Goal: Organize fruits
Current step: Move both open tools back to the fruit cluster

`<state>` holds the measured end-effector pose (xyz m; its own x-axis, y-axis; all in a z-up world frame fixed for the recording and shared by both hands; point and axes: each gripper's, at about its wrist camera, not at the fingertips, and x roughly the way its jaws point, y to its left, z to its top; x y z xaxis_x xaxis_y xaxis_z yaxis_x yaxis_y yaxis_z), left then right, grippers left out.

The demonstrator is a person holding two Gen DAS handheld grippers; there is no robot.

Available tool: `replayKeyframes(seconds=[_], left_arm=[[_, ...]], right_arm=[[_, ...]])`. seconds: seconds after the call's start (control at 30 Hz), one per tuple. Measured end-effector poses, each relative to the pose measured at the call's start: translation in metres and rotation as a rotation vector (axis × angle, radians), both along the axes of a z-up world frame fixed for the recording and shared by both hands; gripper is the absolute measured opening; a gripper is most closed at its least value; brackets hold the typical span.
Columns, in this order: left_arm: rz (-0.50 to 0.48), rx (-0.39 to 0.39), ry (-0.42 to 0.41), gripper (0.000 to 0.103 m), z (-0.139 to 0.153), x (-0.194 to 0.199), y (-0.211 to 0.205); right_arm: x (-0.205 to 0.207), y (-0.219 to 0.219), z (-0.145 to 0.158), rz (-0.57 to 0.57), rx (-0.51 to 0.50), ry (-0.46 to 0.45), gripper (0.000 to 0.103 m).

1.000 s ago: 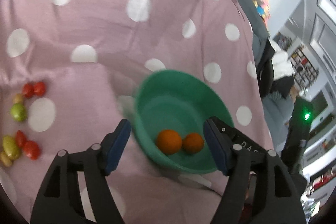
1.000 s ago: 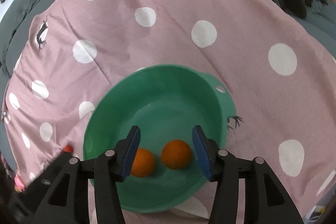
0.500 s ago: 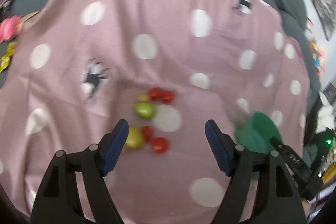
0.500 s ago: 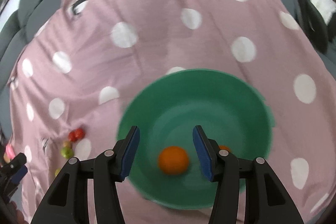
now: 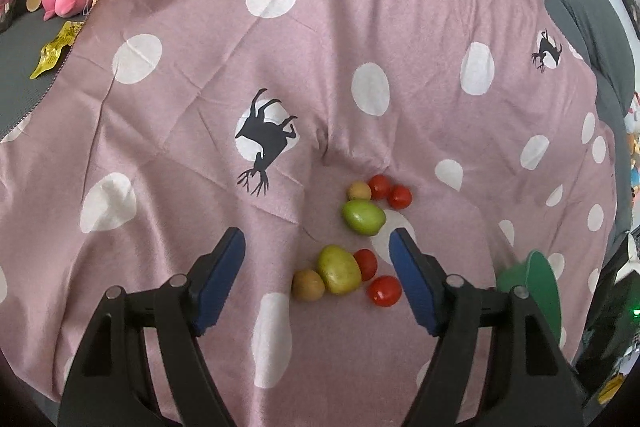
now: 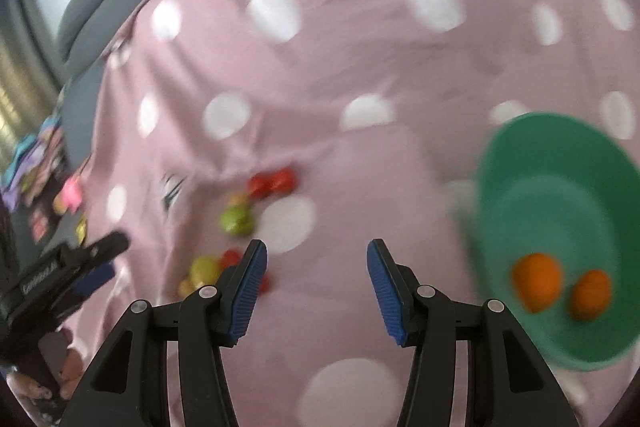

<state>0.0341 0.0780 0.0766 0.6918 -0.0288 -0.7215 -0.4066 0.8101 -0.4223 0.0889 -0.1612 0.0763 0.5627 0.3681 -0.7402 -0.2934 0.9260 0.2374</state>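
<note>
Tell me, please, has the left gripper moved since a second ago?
Yes. The left gripper has swung from over the green bowl to the loose fruit pile; the bowl now sits at the view's right edge.

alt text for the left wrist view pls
An open left gripper hovers over loose fruit on a pink polka-dot cloth: two green fruits, four red ones and two small brownish ones. A green bowl's edge shows at right.
</note>
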Motion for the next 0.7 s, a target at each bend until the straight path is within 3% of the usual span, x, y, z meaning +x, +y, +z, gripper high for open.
replayKeyframes(seconds=[0.13,0.23,0.4,0.47,0.7], left_arm=[[0.002,0.031,-0.010,0.073,-0.001,0.001,-0.001],[-0.014,-0.010,-0.021,0.070,-0.003,0.003,0.002],[-0.036,-0.044,-0.030,0.062,-0.005,0.008,0.000],[-0.059,-0.052,-0.024,0.058,-0.005,0.013,-0.003],[-0.138,-0.062,0.005,0.051,-0.011,0.035,-0.019]], right_arm=[[0.009,0.034,-0.027,0.097,-0.024,0.091,0.053],[0.013,0.051,-0.042,0.148,-0.038,0.143,0.050],[0.013,0.066,-0.054,0.193,-0.068,0.162,0.045],[0.014,0.069,-0.059,0.196,-0.076,0.173,0.037],[0.021,0.070,-0.062,0.186,-0.047,0.169,0.034]])
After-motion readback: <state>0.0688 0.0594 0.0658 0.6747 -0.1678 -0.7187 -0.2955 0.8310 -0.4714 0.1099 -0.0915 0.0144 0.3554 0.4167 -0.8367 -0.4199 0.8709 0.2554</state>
